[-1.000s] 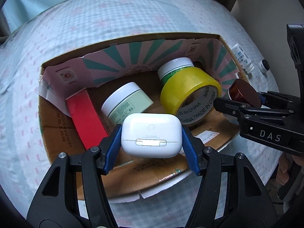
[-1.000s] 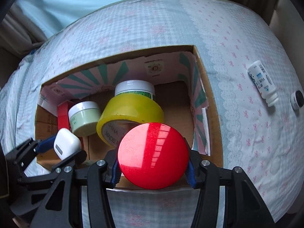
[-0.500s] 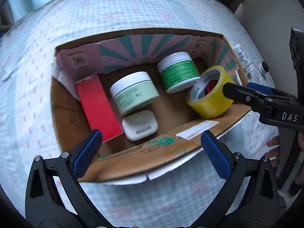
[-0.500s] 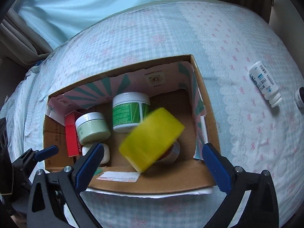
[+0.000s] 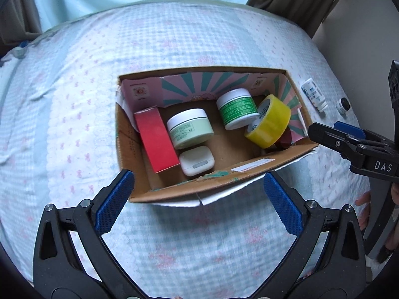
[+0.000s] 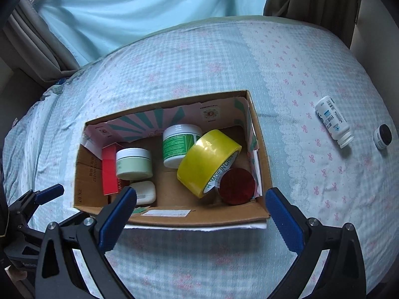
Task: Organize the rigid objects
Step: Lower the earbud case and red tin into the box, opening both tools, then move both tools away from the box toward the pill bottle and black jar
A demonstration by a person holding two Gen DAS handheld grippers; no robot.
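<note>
An open cardboard box sits on the bed. Inside lie a red carton, a pale green jar, a white earbud case, a green-label jar, a yellow tape roll and a red round lid. My left gripper is open and empty, above the box's near wall. My right gripper is open and empty, above the box's near edge; it also shows in the left wrist view.
A white pill bottle lies on the bedsheet right of the box, with a small black-topped cap beside it. Curtains hang behind the bed. The left gripper shows at the left edge in the right wrist view.
My left gripper let go of the earbud case and my right let go of the red lid; both lie in the box. The tape roll tipped right. Both grippers pulled back and up.
</note>
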